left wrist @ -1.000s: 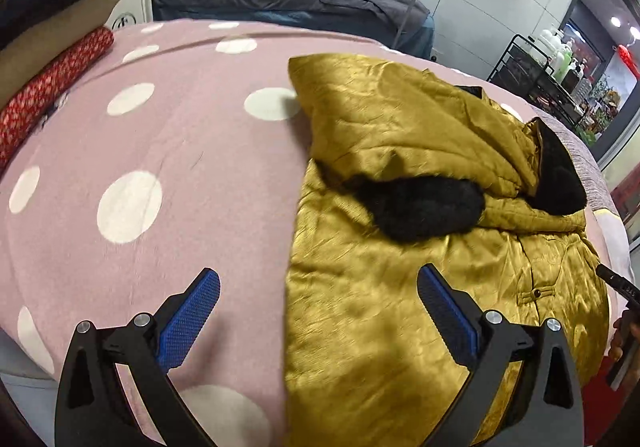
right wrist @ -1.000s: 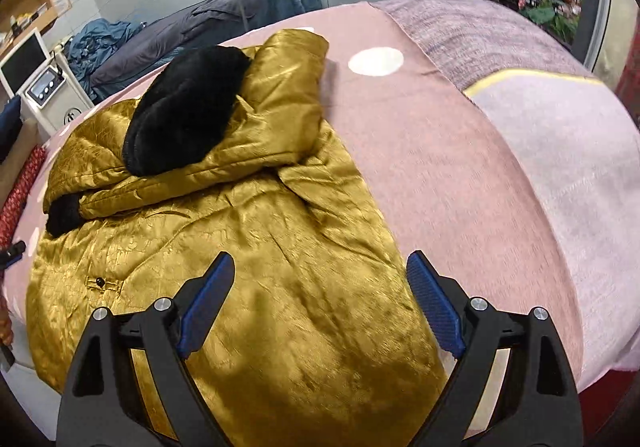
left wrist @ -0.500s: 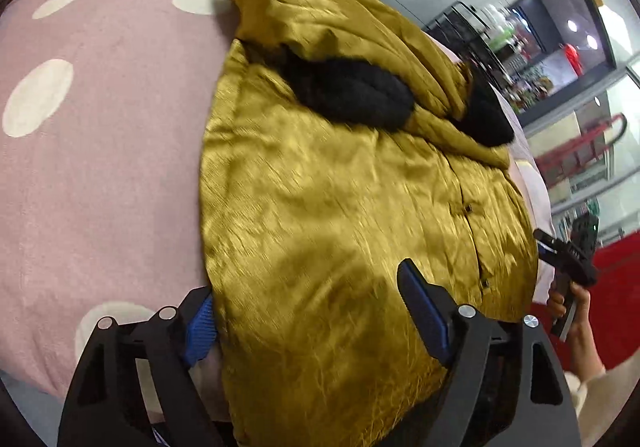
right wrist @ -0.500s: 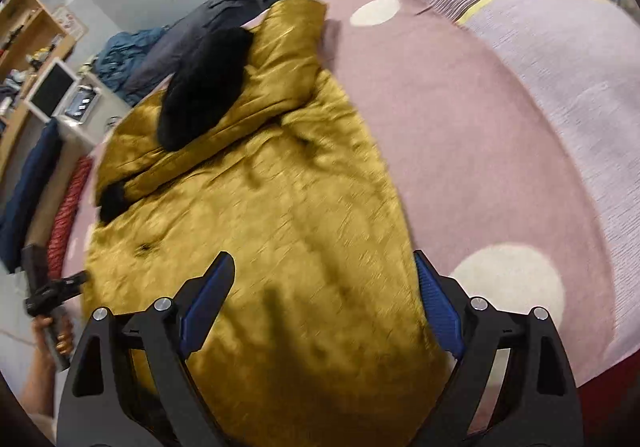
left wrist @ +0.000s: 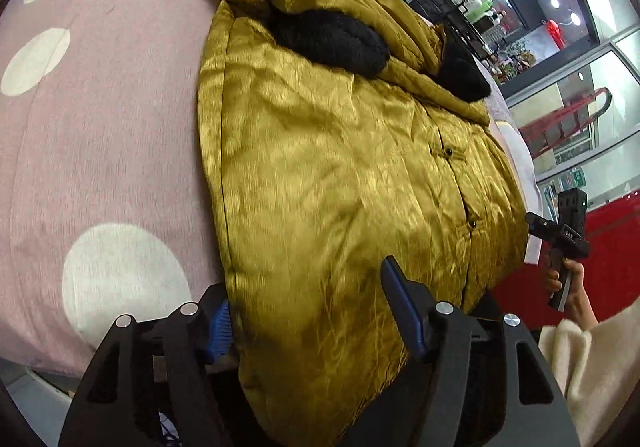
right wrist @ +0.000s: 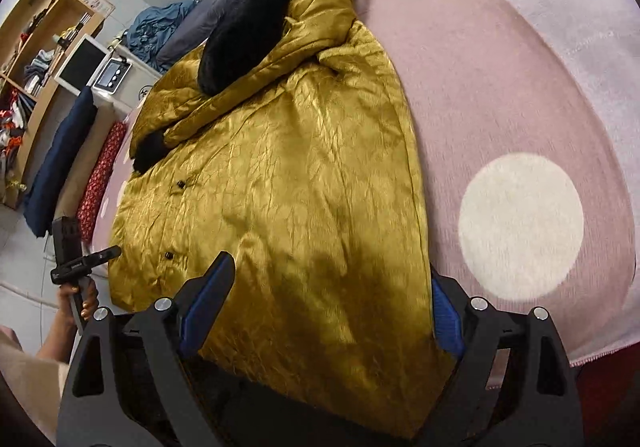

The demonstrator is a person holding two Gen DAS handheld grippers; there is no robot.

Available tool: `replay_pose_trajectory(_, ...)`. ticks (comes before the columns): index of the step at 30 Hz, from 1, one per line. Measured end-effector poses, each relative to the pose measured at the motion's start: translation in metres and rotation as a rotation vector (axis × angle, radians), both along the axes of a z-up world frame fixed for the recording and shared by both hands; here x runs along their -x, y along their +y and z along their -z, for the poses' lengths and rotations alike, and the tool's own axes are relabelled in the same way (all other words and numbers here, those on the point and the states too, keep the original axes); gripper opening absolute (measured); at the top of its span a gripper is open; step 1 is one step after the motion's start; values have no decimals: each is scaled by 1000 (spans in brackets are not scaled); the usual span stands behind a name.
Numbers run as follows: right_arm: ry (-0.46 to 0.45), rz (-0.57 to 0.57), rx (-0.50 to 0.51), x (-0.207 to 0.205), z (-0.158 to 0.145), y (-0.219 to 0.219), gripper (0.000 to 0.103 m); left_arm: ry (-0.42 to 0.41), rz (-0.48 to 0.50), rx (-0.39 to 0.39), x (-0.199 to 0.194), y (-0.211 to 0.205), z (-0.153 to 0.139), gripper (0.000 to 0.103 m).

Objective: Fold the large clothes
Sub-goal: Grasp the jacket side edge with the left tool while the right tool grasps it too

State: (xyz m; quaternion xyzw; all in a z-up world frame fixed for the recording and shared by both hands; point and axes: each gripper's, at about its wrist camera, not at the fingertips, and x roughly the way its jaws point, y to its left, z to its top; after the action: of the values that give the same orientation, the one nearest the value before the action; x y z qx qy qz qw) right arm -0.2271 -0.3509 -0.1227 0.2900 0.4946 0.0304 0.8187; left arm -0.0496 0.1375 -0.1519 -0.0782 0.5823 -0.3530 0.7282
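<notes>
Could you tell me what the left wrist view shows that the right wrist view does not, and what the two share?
Only the left wrist view shows the black wire rack with bottles, the glass shopfront and the red floor. Its left hand-held gripper is closing, with the coat's hem between its jaws.

Only the right wrist view shows the wooden shelf, the white screen and the folded navy cloth. Its right hand-held gripper is open astride the hem.

Both show the gold coat with black fur cuffs on the pink spotted blanket.
</notes>
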Motion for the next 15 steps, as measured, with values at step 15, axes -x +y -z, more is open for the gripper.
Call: replay_pose_trajectory(15,117,-48,-93,48,26,-12,60,132,113,-20,40,-15,30,61)
